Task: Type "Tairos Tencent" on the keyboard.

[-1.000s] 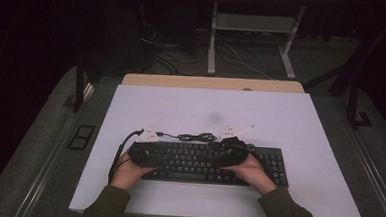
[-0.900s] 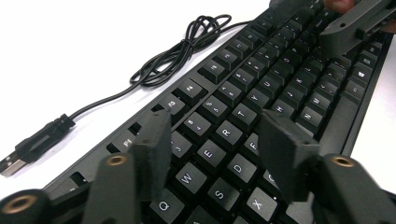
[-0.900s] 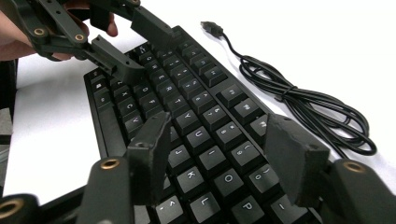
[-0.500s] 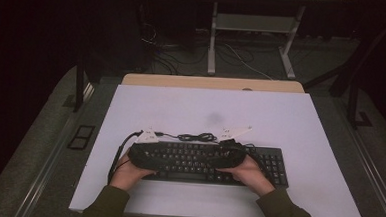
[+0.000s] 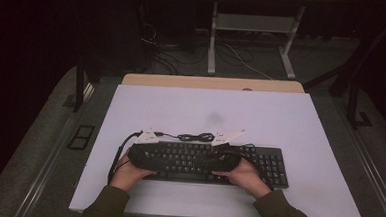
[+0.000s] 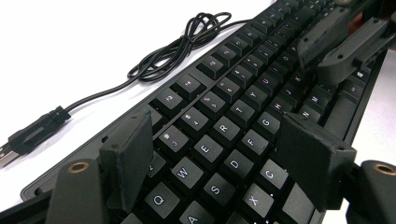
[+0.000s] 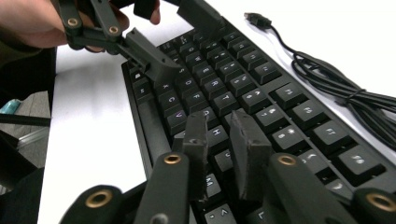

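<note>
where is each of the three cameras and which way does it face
High view: above the person's side, looking forward and down on the white table; both forearms and hands show.
Left gripper view: rides the left tool, looking along the keyboard; jaws wide apart.
Right gripper view: rides the right tool, jaws nearly together.
All share the keyboard and its cable.

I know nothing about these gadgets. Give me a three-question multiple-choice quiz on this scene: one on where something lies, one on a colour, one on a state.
1. Where does the keyboard's coiled cable lie?
A. beyond the keyboard
B. on the floor
C. on the keys

2. What colour is the keyboard?
A. white
B. black
C. red

3. How do the left gripper's jaws stand?
A. clamped on the cable
B. wide apart
C. shut tight

Answers:
1 A, the high view shows it on the table past the keyboard's far edge.
2 B, case and keys are black.
3 B, the left gripper view shows several keys between them.
</note>
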### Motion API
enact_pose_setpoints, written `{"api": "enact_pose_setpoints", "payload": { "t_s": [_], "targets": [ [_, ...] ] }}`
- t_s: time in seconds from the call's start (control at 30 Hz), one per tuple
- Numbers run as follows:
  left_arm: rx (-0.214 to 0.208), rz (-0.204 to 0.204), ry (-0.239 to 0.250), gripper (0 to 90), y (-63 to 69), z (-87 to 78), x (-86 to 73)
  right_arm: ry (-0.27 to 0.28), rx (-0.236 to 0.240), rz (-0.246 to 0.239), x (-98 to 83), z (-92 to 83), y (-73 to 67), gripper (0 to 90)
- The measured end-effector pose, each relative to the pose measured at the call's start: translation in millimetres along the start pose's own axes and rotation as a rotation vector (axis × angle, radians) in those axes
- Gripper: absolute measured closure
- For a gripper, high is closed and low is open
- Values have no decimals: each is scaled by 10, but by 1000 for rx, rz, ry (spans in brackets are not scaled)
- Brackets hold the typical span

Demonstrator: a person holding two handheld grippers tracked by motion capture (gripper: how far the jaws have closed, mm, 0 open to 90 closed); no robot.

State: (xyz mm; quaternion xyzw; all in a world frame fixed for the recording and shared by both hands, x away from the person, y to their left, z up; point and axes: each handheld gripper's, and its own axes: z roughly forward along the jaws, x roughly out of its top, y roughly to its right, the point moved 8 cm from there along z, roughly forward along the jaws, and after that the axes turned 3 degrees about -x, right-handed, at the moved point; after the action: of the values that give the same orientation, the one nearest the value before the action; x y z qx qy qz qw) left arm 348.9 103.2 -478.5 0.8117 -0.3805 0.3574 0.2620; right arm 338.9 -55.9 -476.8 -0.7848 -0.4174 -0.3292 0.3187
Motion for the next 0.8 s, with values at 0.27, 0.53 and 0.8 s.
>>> {"api": "enact_pose_setpoints", "payload": {
  "t_s": [0.27,0.53,0.8],
  "targets": [
    [-3,0,5,264,6,-4,7,-35,17,-25,-44,74,-68,863],
    [-2,-1,8,264,7,3,8,-57,23,-38,-74,114,-96,892],
    [-3,-1,9,264,8,1,10,-68,25,-41,-90,138,-111,892]
  ]
}}
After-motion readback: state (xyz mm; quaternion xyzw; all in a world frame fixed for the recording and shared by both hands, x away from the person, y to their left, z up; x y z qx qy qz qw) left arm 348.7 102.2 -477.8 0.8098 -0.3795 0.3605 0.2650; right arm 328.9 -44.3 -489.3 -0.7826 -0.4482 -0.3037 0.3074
